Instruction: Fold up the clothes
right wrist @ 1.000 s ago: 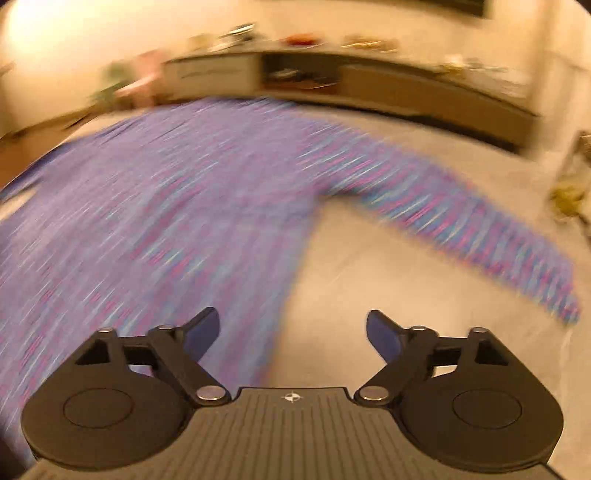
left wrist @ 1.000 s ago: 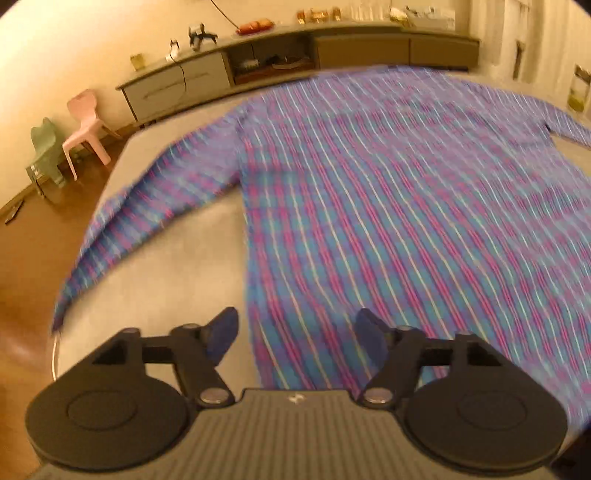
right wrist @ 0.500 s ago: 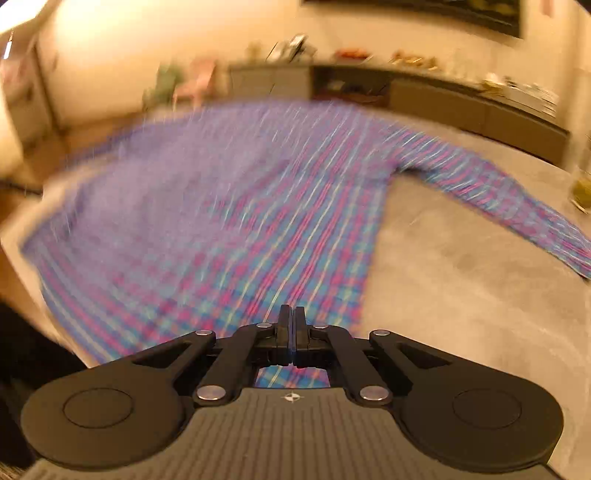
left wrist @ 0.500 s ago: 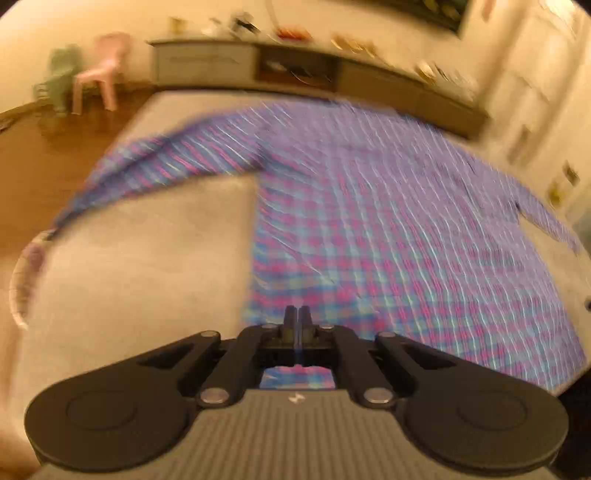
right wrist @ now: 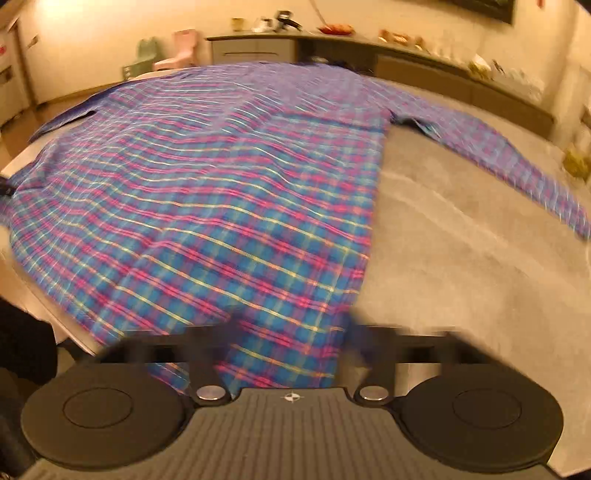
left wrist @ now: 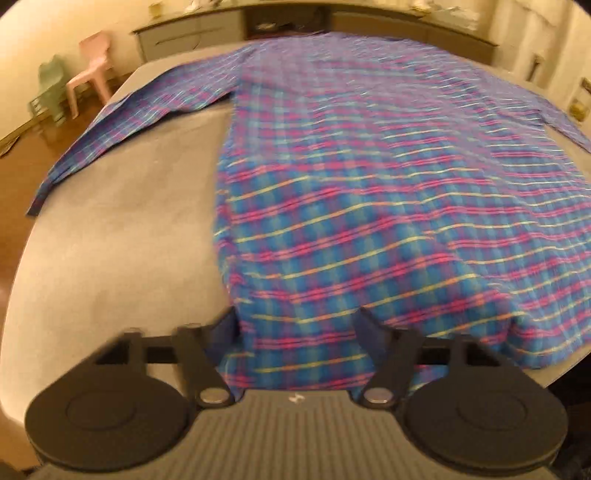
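A blue, pink and yellow plaid shirt (left wrist: 369, 184) lies spread flat on a grey padded surface (left wrist: 110, 240), hem towards me. Its left sleeve (left wrist: 129, 122) stretches out to the left edge. My left gripper (left wrist: 295, 328) is over the hem's left corner; its jaws are opening, with cloth lying between the fingers but not pinched. In the right wrist view the shirt (right wrist: 221, 184) fills the left and middle, and its right sleeve (right wrist: 517, 158) runs out to the right. My right gripper (right wrist: 291, 332) is blurred, with its fingers standing apart over the hem's right corner.
A long low sideboard (left wrist: 192, 33) with small items on top runs along the far wall. A pink child's chair (left wrist: 92, 62) and a green one (left wrist: 48, 85) stand on the wooden floor at the left. The grey surface (right wrist: 461, 240) lies bare to the shirt's right.
A second ago both grippers were open above the shirt. Half a second ago each was shut on the hem. Now both have their fingers apart again and sit lower over the hem.
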